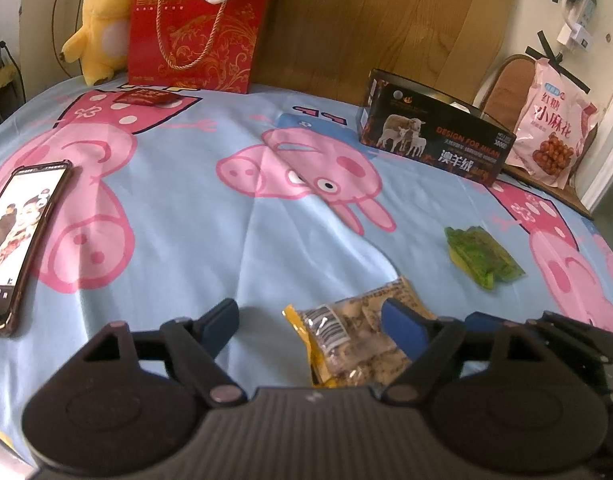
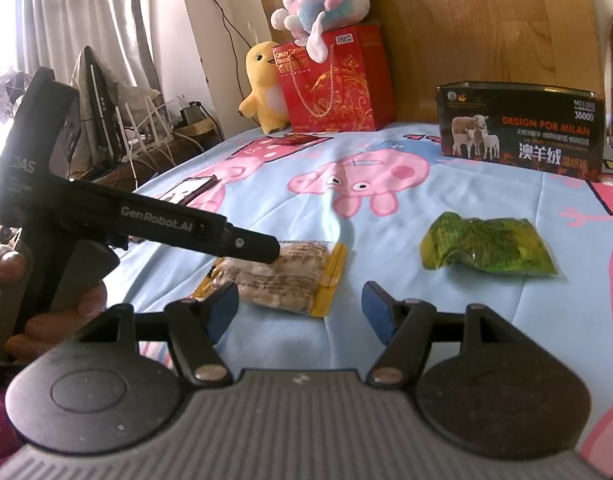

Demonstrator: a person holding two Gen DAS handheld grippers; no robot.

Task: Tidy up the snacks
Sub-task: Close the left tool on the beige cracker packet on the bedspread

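A bed with a light-blue cartoon-pig sheet (image 1: 210, 240) is seen; the left hand-held gripper (image 1: 310, 326) is spread open around a clear yellow-edged snack packet (image 1: 356, 340), the right hand-held gripper (image 2: 300, 306) open and empty near a green crinkled snack packet (image 2: 490, 248)

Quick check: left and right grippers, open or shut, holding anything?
Left gripper: open, fingers straddling the yellow-edged snack packet, not clamped.
Right gripper: open, holding nothing; green snack packet lies ahead.
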